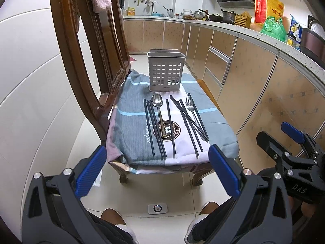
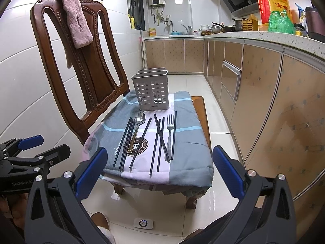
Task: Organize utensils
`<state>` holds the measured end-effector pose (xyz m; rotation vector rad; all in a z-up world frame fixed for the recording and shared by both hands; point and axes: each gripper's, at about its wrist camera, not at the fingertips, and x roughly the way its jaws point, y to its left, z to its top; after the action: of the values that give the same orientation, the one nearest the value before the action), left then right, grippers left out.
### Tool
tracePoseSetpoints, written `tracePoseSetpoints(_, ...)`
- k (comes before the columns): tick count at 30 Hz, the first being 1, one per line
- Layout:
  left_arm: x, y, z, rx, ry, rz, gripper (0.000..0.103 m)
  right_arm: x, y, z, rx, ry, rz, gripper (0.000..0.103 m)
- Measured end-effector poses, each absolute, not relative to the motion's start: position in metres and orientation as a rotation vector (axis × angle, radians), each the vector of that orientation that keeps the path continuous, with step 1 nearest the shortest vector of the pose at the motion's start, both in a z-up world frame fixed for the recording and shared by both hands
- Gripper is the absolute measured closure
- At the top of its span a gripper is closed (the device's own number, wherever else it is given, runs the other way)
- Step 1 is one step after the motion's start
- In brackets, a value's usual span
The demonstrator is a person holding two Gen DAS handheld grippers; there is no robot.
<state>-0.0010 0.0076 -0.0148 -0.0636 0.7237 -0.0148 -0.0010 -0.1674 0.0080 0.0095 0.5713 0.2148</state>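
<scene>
1. The left gripper (image 1: 157, 171) is held in the foreground, its blue-padded jaws spread wide with nothing between them; it is raised short of the chair's near edge.
2. The right gripper (image 2: 160, 169) is held alongside it, likewise spread wide and empty, also short of the near edge.
3. A small white device (image 1: 157, 208) is seen on the tiled floor below, between the person's feet.
4. A cloth (image 1: 130, 122) in blue, grey and pink is spread over the seat of a wooden chair (image 2: 67, 61).
5. On the cloth, black chopsticks (image 1: 149, 127) are laid lengthwise in two loose groups; some in the right group cross one another.
6. A spoon (image 1: 158, 109) lies among the left group, bowl pointing away, and a fork (image 2: 170, 134) lies among the right group.
7. Beyond the utensils, a pale slotted utensil holder (image 1: 165, 71) stands upright at the far end of the cloth.
8. A pink towel (image 2: 76, 18) is draped over the chair's backrest.
</scene>
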Motion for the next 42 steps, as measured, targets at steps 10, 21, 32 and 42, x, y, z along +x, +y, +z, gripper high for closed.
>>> tracePoseSetpoints(10,0.003,0.007,-0.019,-0.062,0.743,-0.013,0.004,0.005,-0.170,0.000,0.021,0.588,0.213,0.002)
tracePoseSetpoints(21,0.024,0.011,-0.032,-0.051,0.778,-0.003,0.004,0.020,-0.174,-0.008,0.025,0.609,0.235,0.002)
tracePoseSetpoints(32,0.125,0.024,-0.038,-0.017,0.756,-0.079,0.004,0.140,-0.188,-0.010,0.041,0.686,0.408,0.026)
tracePoseSetpoints(42,0.281,0.034,-0.099,0.001,0.913,-0.184,0.044,0.278,-0.129,-0.074,-0.153,0.890,0.514,0.060)
